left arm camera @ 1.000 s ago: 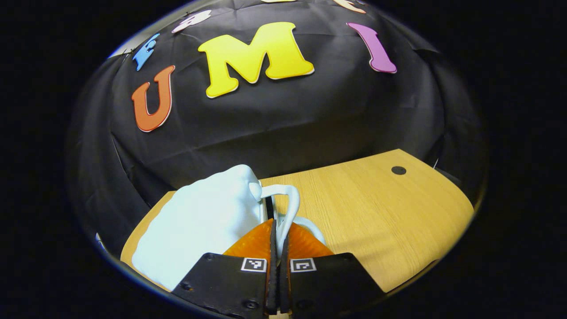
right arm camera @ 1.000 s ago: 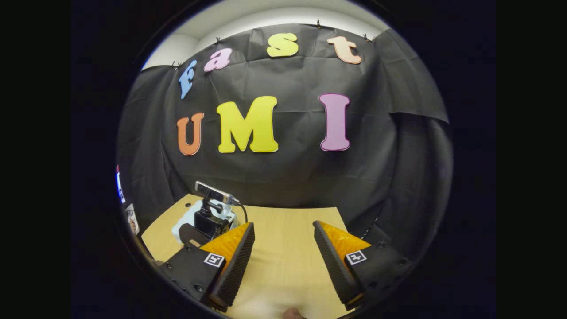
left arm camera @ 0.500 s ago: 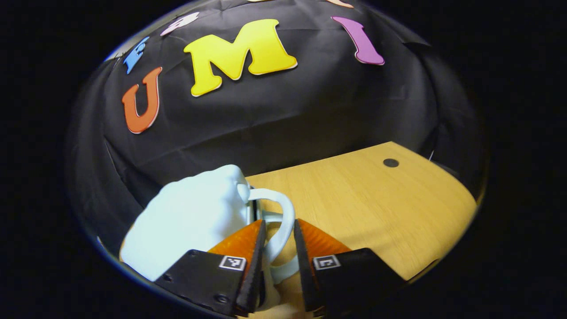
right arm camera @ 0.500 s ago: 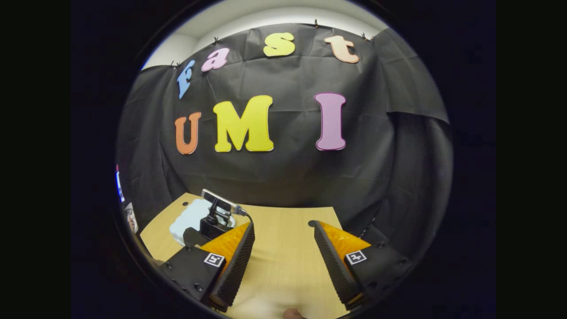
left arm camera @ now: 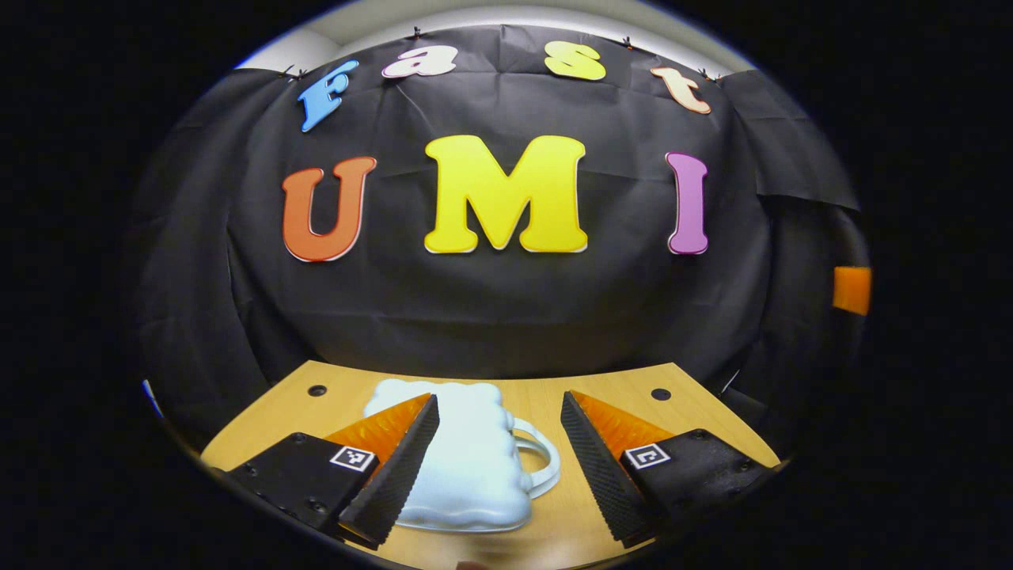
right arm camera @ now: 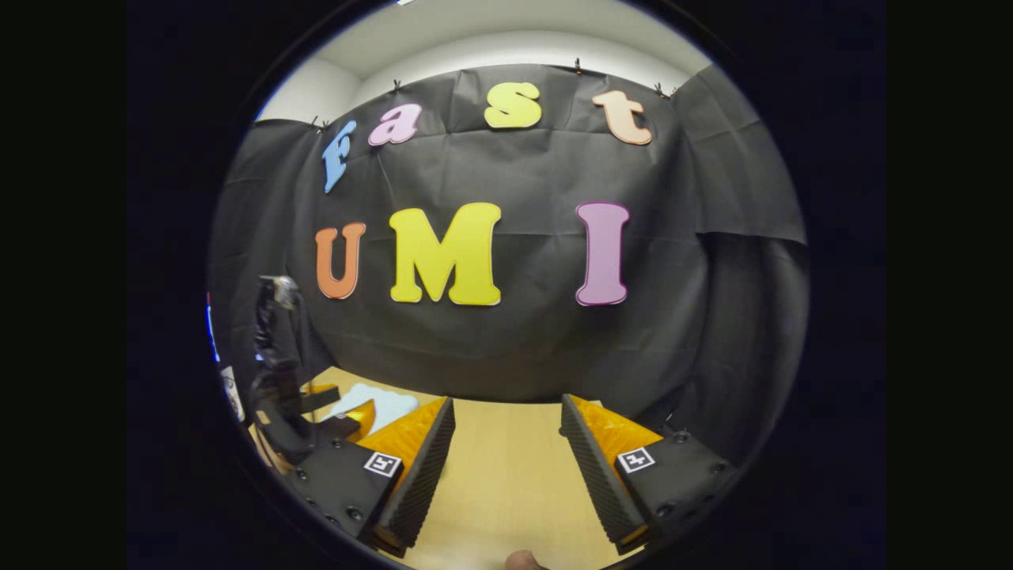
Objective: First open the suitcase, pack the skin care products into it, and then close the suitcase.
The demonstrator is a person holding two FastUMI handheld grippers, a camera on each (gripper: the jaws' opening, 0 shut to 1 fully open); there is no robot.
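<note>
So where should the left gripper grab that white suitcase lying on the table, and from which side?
Probably the suitcase's curved handle, which loops clear of the body on its right edge in the left gripper view. The lumpy shell looks too broad to pinch. Bring the open left gripper down from above, one finger through the loop.

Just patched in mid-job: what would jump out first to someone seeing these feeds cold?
The pale, cloud-shaped suitcase lying closed on the wooden table, its handle pointing right, framed between the open left claw. In the right gripper view, the right claw hangs open over bare tabletop.
</note>
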